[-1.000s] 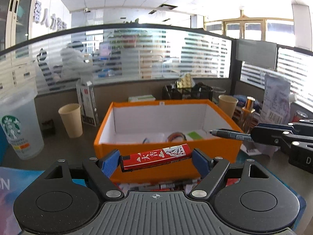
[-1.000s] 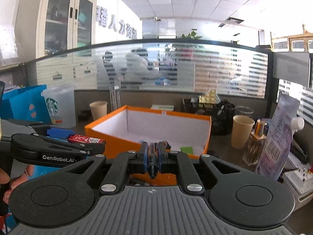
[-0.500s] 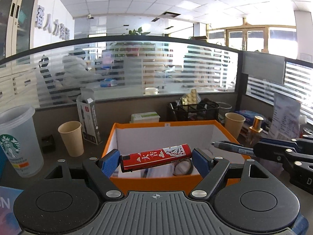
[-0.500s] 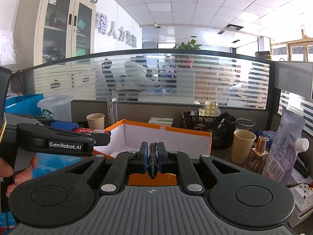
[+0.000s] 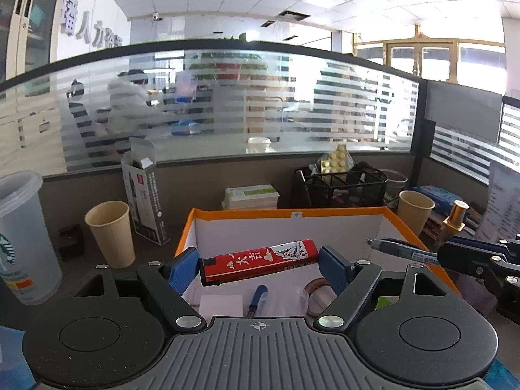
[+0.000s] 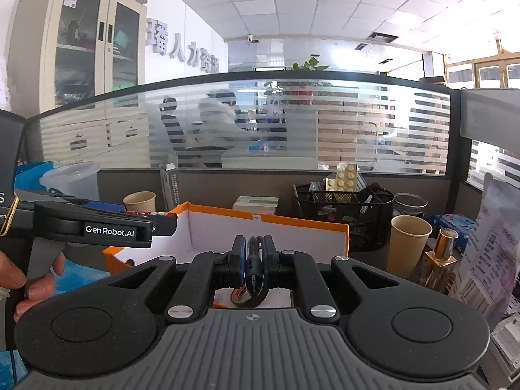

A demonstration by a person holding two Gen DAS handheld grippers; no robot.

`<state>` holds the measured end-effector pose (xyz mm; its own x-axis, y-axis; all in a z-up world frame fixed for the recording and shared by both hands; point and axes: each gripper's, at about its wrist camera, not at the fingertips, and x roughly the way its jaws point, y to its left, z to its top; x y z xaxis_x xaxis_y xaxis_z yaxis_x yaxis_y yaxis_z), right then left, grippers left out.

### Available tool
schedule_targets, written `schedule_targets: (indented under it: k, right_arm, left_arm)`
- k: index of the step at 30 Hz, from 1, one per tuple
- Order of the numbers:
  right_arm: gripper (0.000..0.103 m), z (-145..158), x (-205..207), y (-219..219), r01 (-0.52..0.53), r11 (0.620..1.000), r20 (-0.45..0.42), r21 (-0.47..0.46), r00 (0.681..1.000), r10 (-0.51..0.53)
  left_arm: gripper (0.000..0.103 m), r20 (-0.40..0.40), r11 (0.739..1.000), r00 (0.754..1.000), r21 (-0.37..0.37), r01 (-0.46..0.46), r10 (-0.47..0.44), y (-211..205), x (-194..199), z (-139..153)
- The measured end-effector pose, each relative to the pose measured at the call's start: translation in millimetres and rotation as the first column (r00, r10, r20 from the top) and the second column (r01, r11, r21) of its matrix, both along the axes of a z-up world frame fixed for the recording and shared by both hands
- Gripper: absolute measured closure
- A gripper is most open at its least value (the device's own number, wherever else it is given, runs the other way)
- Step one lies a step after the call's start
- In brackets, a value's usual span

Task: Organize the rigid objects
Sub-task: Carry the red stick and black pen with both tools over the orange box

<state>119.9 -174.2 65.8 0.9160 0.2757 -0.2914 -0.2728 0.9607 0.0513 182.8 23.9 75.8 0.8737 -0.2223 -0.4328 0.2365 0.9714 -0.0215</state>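
Both tongs now forward over orange-rimmed white-walled cardboard box (image 5: 325, 213), box interior newly visible below. Left tongs (image 5: 259, 264) spread wide, clamping red slim plastic lighter (image 5: 259, 261) end to end, long axis crosswise above box floor. Right tongs (image 6: 253, 253) pinched tight on dark blue pen (image 5: 401, 249), tip pointing left over right wall. Left nearer drop.

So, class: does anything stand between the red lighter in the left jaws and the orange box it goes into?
Nothing visible does. The red lighter hangs over the open orange box; only small items lie on its floor below.
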Motion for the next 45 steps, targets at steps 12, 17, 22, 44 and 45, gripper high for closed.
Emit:
schedule_targets:
  k: [12,17,22,44,45]
  right_arm:
    - [0.094,-14.1,37.6,-5.5,0.018,1.0,-0.039,0.015,0.999,-0.017]
    - [0.094,-21.8,50.6,-7.6,0.028,0.999,-0.059,0.018,0.998,-0.027]
    - [0.094,-28.9,63.4,-10.7,0.039,0.999,-0.077,0.022,0.996,-0.037]
    - [0.094,-51.7,105.7,-5.2,0.053,0.998,-0.169,-0.016,0.984,-0.055]
    - [0.093,-52.7,106.8,-4.5,0.054,0.998,-0.173,-0.018,0.983,-0.056]
  left_arm:
    - [0.022,-0.047,1.0,0.999,0.008,-0.006,0.006,-5.3,37.5,-20.9]
    - [0.022,-0.069,1.0,0.998,0.013,-0.007,0.008,-7.3,48.4,-30.7]
    - [0.022,-0.09,1.0,0.996,0.017,-0.009,0.011,-9.0,57.4,-39.6]
    - [0.022,-0.135,0.999,0.991,0.034,-0.012,0.017,-16.9,78.4,-56.1]
    - [0.022,-0.138,0.999,0.99,0.034,-0.012,0.016,-17.0,78.5,-56.6]
